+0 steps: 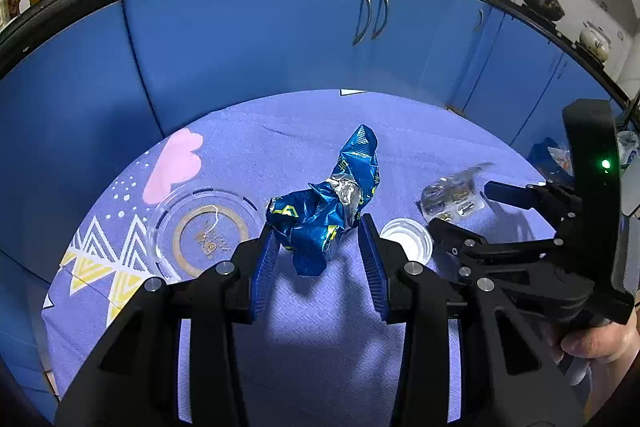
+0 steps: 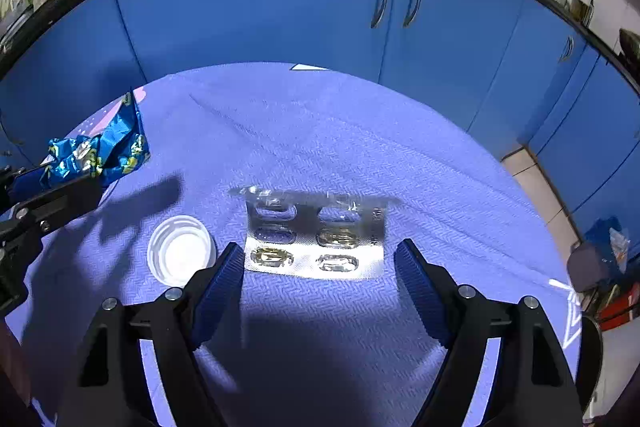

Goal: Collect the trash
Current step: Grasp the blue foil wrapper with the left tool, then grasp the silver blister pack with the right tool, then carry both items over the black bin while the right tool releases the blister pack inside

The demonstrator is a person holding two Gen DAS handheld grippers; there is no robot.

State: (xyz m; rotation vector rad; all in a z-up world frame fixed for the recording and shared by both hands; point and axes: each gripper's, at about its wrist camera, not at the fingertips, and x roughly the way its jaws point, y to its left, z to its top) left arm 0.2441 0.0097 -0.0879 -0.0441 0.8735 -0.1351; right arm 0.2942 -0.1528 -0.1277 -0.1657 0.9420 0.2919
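Seemingly the collecting was only begun: the left tool [image 1: 320, 239] pinched the crumpled blue foil wrapper [image 1: 328, 211] and held it off the cloth, while a clear plastic lid [image 1: 200, 227] near the worktop's left edge, a white bottle cap [image 2: 180, 251] and a used blister pack [image 2: 316, 239] toward its middle lay uncollected. The right tool [image 2: 320, 267] hung spread wide, its jaws either side of the blister pack without touching it. The worktop [image 2: 360, 147] wore a lilac patterned cloth before blue cabinet doors [image 2: 260, 7], with jars and kettles on a dark counter above.
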